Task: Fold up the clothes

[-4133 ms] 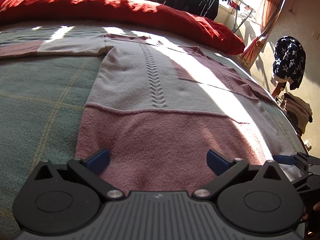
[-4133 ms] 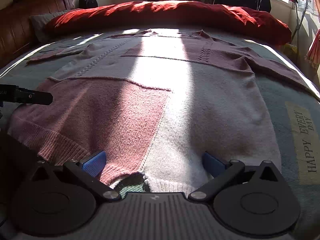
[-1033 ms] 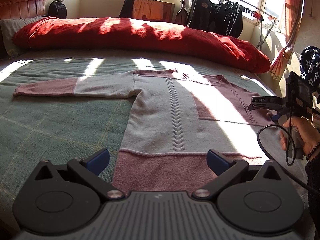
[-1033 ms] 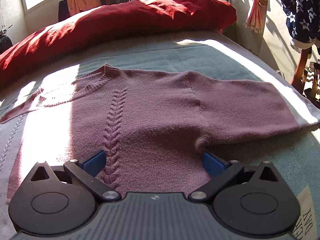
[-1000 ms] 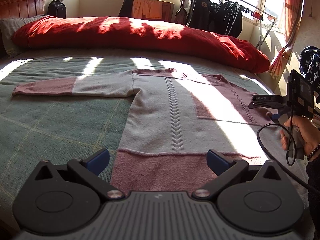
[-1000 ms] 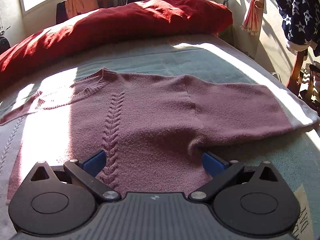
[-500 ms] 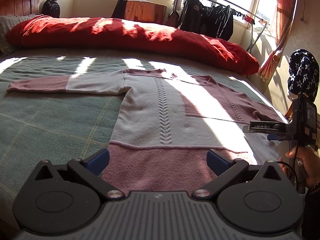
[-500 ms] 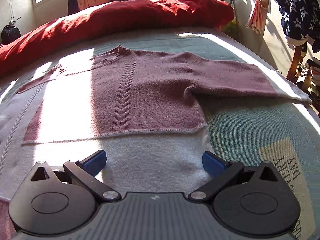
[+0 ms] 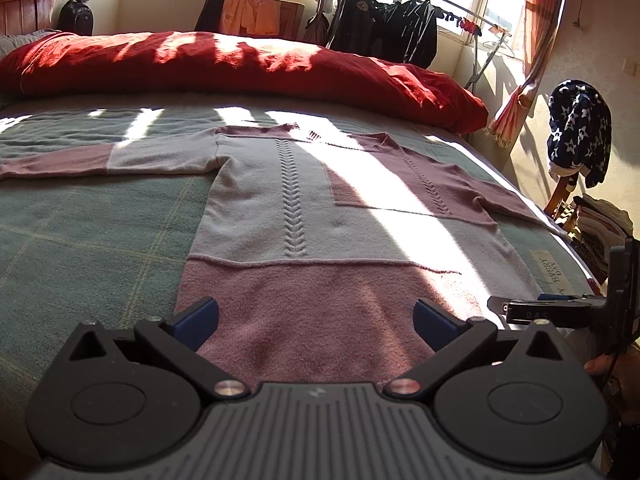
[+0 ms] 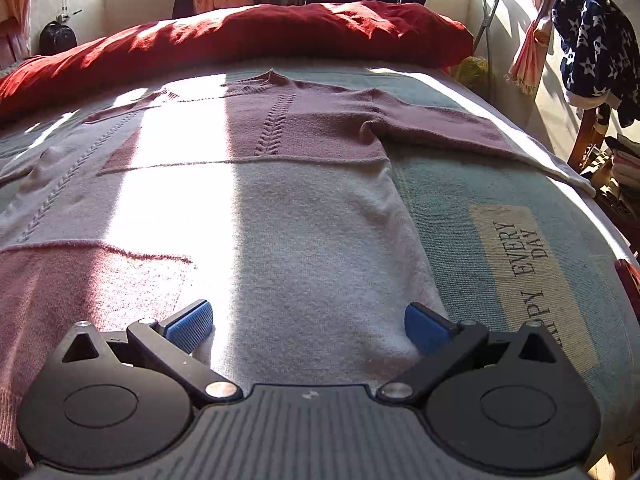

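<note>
Spread flat across the green plaid bedspread (image 9: pixel 92 216), front up, sleeves out to both sides, presumably to ease a clean fold: pink-and-grey cable-knit sweater (image 9: pixel 304 216); pushed back behind it, leaving room: red duvet (image 9: pixel 240 64); poised low over the hem, jaws wide, gripping nothing: left gripper (image 9: pixel 316 318); likewise spread and empty near the hem's right corner: right gripper (image 10: pixel 308 322).

The sweater (image 9: pixel 320 216) between the fingers is soft, fuzzy knit cloth, matt, with a raised cable pattern. Under it the bedspread (image 9: pixel 92 224) is a flat woven cloth. Beyond the fingertips the red duvet (image 9: pixel 240 64) looks smooth and wrinkled. The finger pads (image 10: pixel 188 326) are ribbed blue plastic, their arms matt black plastic.
</note>
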Tool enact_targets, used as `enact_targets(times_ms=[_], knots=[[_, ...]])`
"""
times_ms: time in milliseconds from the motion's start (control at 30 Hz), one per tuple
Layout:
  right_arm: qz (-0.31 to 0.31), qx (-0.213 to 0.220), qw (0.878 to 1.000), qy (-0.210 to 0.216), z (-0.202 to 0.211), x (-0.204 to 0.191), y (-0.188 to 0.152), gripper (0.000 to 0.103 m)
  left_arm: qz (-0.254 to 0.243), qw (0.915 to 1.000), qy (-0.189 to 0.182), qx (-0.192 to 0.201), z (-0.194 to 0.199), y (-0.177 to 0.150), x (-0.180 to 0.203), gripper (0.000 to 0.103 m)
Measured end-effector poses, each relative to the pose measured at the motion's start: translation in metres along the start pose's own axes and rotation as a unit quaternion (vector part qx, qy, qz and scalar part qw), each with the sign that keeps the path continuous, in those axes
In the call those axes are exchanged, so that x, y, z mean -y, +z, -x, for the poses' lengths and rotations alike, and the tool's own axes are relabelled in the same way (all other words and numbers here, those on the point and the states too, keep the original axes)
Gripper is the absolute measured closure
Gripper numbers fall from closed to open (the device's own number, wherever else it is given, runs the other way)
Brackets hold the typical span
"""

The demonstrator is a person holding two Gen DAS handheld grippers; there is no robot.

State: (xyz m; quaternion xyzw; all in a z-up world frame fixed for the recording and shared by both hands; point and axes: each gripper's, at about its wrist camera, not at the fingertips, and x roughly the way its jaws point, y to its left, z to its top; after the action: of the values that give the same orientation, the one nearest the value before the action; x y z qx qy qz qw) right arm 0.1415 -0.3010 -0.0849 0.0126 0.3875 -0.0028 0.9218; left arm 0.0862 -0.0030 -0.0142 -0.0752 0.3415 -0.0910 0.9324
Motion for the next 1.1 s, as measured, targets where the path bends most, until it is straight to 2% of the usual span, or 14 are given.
enact_targets(times_ms=[267,400,533,700,800,900,1000,1100], knots=[[0.008,0.003,0.999,0.035,0.041,0.018,-0.05,0.0,-0.008,0.9999,-0.006,0.007,0.013,-0.009,0.011,0.0],[0.013,0.003,0.999,0.047,0.058,0.023,-0.065,0.0,-0.01,0.9999,-0.008,0.007,0.018,-0.015,0.014,0.0],[0.003,0.02,0.998,0.061,0.07,0.028,-0.065,0.0,-0.009,0.9999,-0.009,0.002,0.017,-0.017,0.014,0.0],[0.003,0.042,0.996,0.075,0.067,0.024,-0.047,0.0,-0.003,0.9997,-0.02,-0.011,0.004,-0.017,0.012,0.001],[-0.001,0.024,0.996,0.085,0.056,0.022,-0.044,0.0,-0.002,0.9993,-0.025,-0.026,-0.011,-0.021,0.011,0.0],[0.003,0.005,0.997,0.076,0.05,0.025,-0.055,0.0,0.004,0.9984,-0.019,-0.053,-0.027,-0.03,0.008,0.0],[0.022,0.006,0.997,0.077,0.055,0.028,-0.063,0.0,0.016,0.9964,-0.014,-0.082,-0.042,-0.043,0.003,0.001],[0.012,0.016,0.995,0.093,0.064,0.03,-0.054,0.0,0.007,0.9968,-0.012,-0.079,-0.044,-0.048,0.004,0.0]])
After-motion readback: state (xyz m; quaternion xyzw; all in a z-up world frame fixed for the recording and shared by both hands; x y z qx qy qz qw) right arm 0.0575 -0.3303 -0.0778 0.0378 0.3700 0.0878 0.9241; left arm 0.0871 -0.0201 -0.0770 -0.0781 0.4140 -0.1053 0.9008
